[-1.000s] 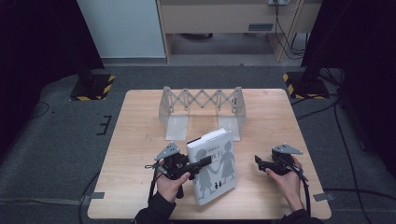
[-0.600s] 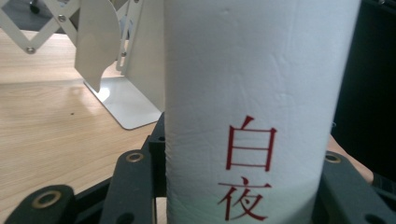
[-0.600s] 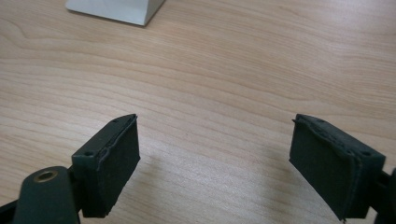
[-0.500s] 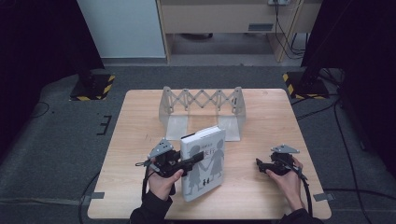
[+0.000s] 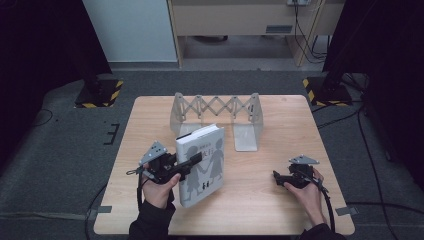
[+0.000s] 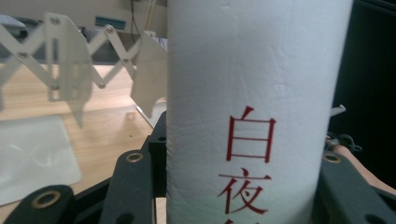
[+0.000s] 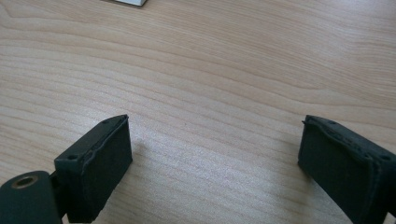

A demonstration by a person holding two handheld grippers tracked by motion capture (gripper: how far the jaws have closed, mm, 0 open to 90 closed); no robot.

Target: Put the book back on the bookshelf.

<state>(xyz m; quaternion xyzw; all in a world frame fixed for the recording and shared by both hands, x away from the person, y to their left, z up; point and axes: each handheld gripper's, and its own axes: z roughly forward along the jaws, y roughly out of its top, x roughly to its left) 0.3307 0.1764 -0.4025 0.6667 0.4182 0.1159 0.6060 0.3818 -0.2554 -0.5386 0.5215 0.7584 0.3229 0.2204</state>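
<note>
A thick white book (image 5: 207, 162) with grey figures on its cover is tilted up off the wooden table (image 5: 285, 120), its lower edge near the table's front. My left gripper (image 5: 194, 160) is shut on the book's spine (image 6: 257, 84), which bears red characters and sits between the black jaws (image 6: 243, 156). My right gripper (image 5: 276, 178) rests low over the table at the right, apart from the book. Its jaws (image 7: 215, 154) have just been opening and stand open over bare wood with nothing between them.
A metal expanding book rack (image 5: 215, 107) stands at the back middle of the table, its flat base plate (image 5: 246, 137) reaching forward. The rack's scissor bars (image 6: 70, 60) lie just beyond the book. Dark floor and cables surround the table.
The left hand has lifted the book and shifted it left, so it stands steeper than before. The right hand has stayed in place.
</note>
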